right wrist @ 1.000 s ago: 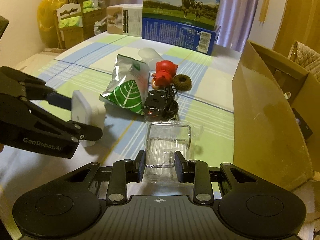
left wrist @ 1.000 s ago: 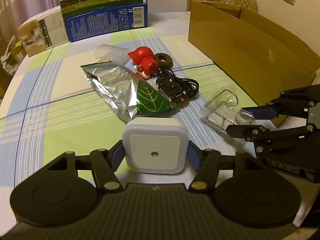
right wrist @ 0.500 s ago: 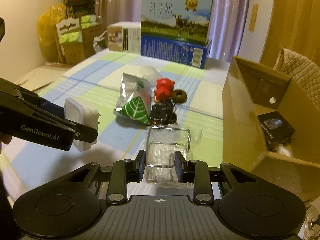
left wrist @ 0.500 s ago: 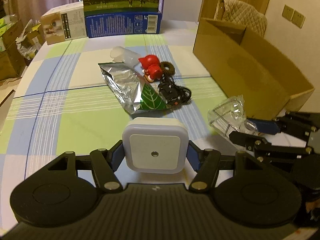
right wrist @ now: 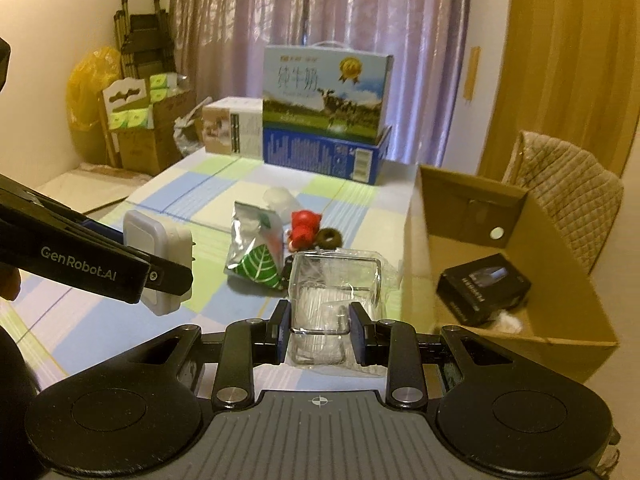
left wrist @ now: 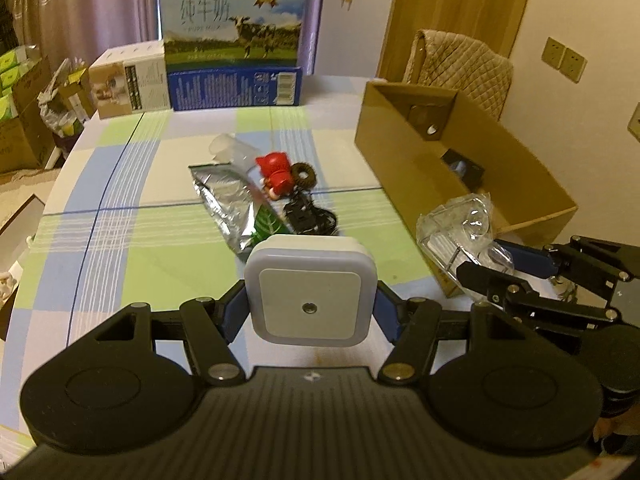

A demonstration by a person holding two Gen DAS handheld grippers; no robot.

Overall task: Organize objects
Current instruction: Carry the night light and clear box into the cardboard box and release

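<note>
Two grippers, both loaded and held above the table. Left gripper (left wrist: 311,308): blue pads pressed on either side of a white square night light (left wrist: 311,294), flat face with small central sensor toward its own camera. Right wrist view adds the side of that night light (right wrist: 154,256): plug prongs project from its back, not seen in the left view. Right gripper (right wrist: 319,326): fingers clamped on a clear plastic packet (right wrist: 334,300) with a wire frame visible inside. Left view shows the same packet (left wrist: 460,236) from the side, near the front corner of the open cardboard box (left wrist: 532,188).

Box interior: right view shows a black carton (right wrist: 482,288) lying on its floor; left view shows only a dark corner of it.

Checked tablecloth (left wrist: 120,220) beyond: foil pouch with green leaf (right wrist: 256,256), red figurine (left wrist: 276,172), brown ring (left wrist: 303,174) just beside it, black cable bundle (left wrist: 308,218). Milk carton case (right wrist: 326,92) at the far edge.
</note>
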